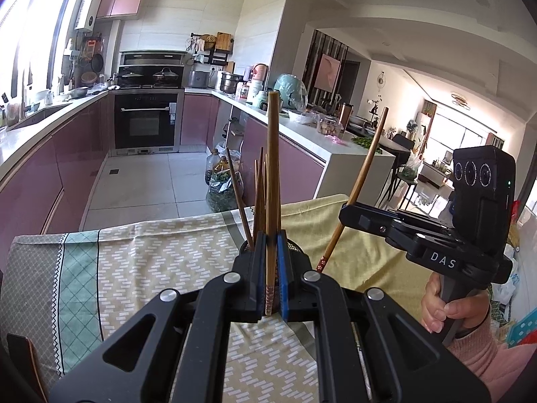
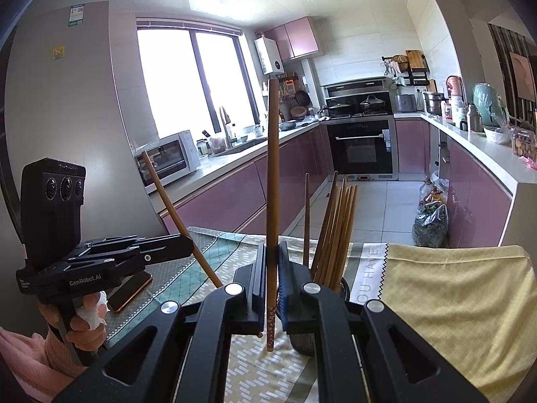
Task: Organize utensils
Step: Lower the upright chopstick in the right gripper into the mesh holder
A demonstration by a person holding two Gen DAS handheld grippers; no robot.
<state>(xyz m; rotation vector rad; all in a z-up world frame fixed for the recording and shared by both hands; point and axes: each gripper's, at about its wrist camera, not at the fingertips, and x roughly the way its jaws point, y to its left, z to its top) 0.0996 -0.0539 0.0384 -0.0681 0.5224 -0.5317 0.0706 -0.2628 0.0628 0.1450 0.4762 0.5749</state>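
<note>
Because each pair of tongs pinches a single thin chopstick near its patterned lower end, the long free length above acts as a lever; a slight twist of either hand could let a stick pivot or slip out.

Item, left tongs (image 1: 270, 288): jaws together, clamped on an upright chopstick (image 1: 272, 168), which stands between the pads with its tip just below them.

Item, right tongs (image 2: 272, 288): jaws together, clamped on a second chopstick (image 2: 272, 184), likewise upright, its decorated end poking out beneath the pads above the tablecloth (image 2: 453, 285).

Item, holder (image 2: 342, 290): a dark mesh cup already carrying a bundle of chopsticks (image 2: 335, 231), sitting just beside and right of the right tongs, and directly behind the left tongs in the left view.

Risks, judged:
- the standing bundle leans across the opening, so a stick lowered in could catch on it or tip the light cup;
- both tongs work close together, so the two held sticks or the tools may knock;
- a phone (image 2: 129, 290) lies near the left hand (image 2: 84, 322), in the path of a dropped stick.
</note>
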